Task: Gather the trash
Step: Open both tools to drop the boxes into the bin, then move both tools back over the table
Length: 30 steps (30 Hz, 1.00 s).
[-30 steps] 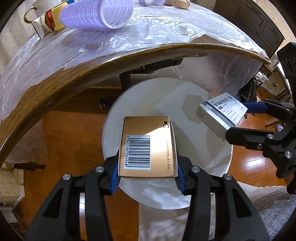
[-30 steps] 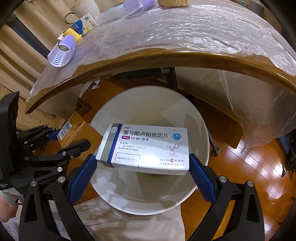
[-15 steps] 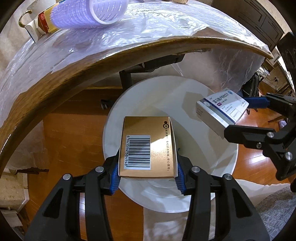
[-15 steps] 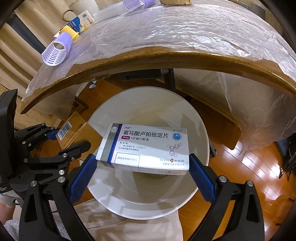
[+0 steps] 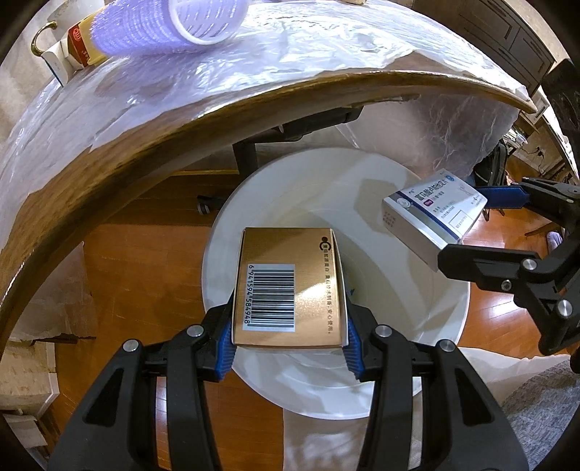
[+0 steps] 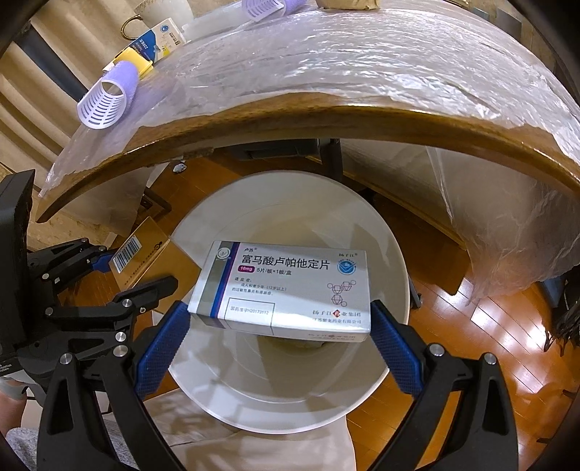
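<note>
My left gripper (image 5: 288,344) is shut on a gold box with a barcode (image 5: 288,286), held over the open mouth of a white round bin (image 5: 427,366) on the floor. My right gripper (image 6: 279,333) is shut on a white and blue medicine box (image 6: 286,286), held over the same bin (image 6: 373,384). In the left wrist view the medicine box (image 5: 433,213) and the right gripper (image 5: 475,224) hang over the bin's right rim. The right wrist view has the gold box (image 6: 145,253) and the left gripper (image 6: 130,270) at the bin's left rim.
A wooden table (image 5: 181,123) wrapped in clear plastic curves above the bin. On it lie a purple hair roller (image 5: 166,29), a red and gold box (image 5: 81,47) and a blue and white carton (image 6: 156,40). Wooden floor (image 6: 489,333) surrounds the bin.
In both views the bin and the table edge have slid slightly downward in the picture. Both boxes stay gripped over the bin.
</note>
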### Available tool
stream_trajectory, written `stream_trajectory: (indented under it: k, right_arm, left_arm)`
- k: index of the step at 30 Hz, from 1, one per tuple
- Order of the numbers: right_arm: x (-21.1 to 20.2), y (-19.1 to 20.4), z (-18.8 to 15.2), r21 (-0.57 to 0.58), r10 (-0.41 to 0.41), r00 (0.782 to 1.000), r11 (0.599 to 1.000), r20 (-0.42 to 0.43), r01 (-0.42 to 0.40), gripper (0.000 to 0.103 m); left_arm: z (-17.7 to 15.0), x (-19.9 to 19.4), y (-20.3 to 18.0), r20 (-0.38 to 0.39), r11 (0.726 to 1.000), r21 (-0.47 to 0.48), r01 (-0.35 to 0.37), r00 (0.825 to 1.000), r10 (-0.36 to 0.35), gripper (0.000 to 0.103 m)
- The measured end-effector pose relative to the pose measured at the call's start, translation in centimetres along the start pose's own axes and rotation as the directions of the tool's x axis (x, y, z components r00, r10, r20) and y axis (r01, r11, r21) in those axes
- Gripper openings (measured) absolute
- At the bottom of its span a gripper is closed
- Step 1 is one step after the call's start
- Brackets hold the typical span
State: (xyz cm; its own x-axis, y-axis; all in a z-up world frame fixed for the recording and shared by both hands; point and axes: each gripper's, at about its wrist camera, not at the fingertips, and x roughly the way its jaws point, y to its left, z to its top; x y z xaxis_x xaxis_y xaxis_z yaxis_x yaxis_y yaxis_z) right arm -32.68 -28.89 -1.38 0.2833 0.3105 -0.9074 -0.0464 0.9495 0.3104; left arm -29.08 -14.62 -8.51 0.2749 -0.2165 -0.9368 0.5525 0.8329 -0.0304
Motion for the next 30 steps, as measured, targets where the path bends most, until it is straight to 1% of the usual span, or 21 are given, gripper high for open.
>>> stream_trajectory:
  k: [18, 20, 21, 22, 23, 24, 27, 30]
  right_arm:
    - [0.1, -0.7, 0.0, -0.001, -0.008, 1.000, 1.000, 0.003, 0.008, 0.096]
    - [0.0, -0.7, 0.0, 0.004, -0.006, 1.000, 1.000, 0.015, 0.006, 0.096]
    - [-0.1, -0.8, -0.1, 0.009, -0.009, 1.000, 1.000, 0.021, 0.008, 0.096]
    - [-0.2, -0.9, -0.1, 0.017, -0.012, 1.000, 1.000, 0.025, 0.012, 0.096]
    - [-0.3, -1.0, -0.1, 0.023, -0.016, 1.000, 1.000, 0.023, 0.015, 0.097]
    - [-0.4, -1.1, -0.2, 0.026, -0.017, 1.000, 1.000, 0.020, 0.017, 0.097]
    - [-1.0, -1.6, -0.3, 0.028, -0.006, 1.000, 1.000, 0.018, 0.006, 0.097]
    - [-2.9, -1.6, -0.6, 0.002, -0.020, 0.999, 1.000, 0.050, 0.020, 0.097]
  left_arm:
    - [0.4, 0.4, -0.2, -0.001, 1.000, 0.012, -0.002, 1.000, 0.002, 0.048]
    - [0.4, 0.3, -0.2, 0.009, 1.000, 0.011, 0.012, 1.000, -0.012, 0.048]
    - [0.4, 0.0, -0.3, 0.029, 1.000, 0.017, 0.023, 0.999, -0.024, 0.055]
    - [0.3, -0.1, -0.4, 0.036, 1.000, 0.021, 0.015, 0.999, -0.016, 0.074]
    - [0.3, -0.2, -0.5, 0.048, 1.000, 0.027, -0.007, 0.999, 0.005, 0.082]
    - [0.2, -0.5, -0.5, 0.068, 0.999, 0.031, -0.018, 0.998, 0.016, 0.084]
    - [0.1, -1.1, -0.4, 0.072, 1.000, 0.012, 0.000, 0.997, -0.001, 0.084]
    - [0.1, -2.0, 0.1, 0.075, 1.000, -0.007, 0.010, 0.997, -0.009, 0.084]
